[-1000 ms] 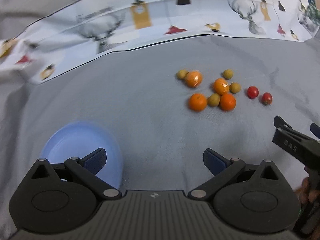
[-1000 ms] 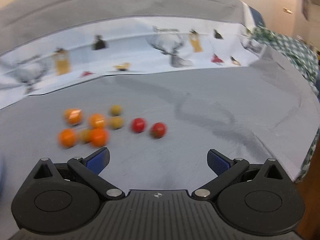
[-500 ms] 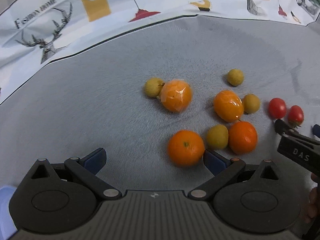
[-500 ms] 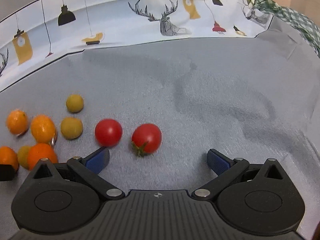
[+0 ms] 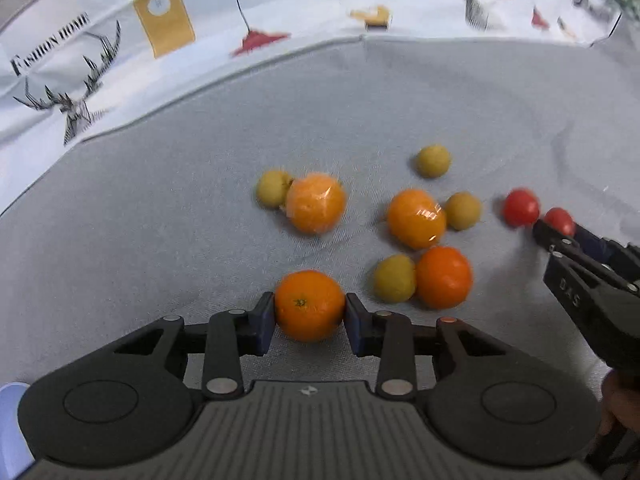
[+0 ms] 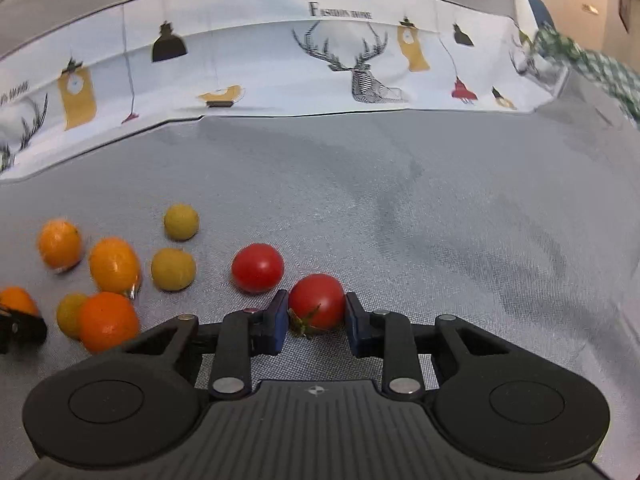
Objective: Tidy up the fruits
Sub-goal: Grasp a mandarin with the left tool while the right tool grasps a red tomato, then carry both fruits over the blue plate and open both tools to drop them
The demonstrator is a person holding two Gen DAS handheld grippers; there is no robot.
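A mandarin [image 5: 309,306] is sitting on the grey cloth [image 5: 168,216] at the near edge of the fruit cluster, and the left gripper [image 5: 309,312] is closing on it, its blue pads already touching both flanks. Well off to the side, a stemmed cherry tomato [image 6: 317,301] is being pinched by the right gripper [image 6: 316,316], whose jaws are drawn in nearly as far as they go around it. A second tomato [image 6: 257,267] is lying just beside it, and small yellow-green fruits [image 6: 173,269] and more oranges [image 6: 114,265] are resting close by. Both grips look centred; I would be squeezing the tomato only lightly, since it will probably bruise or split, and lifting each fruit straight up so neighbours are not nudged. A sliver of blue bowl [image 5: 10,424] is showing at the left view's edge.
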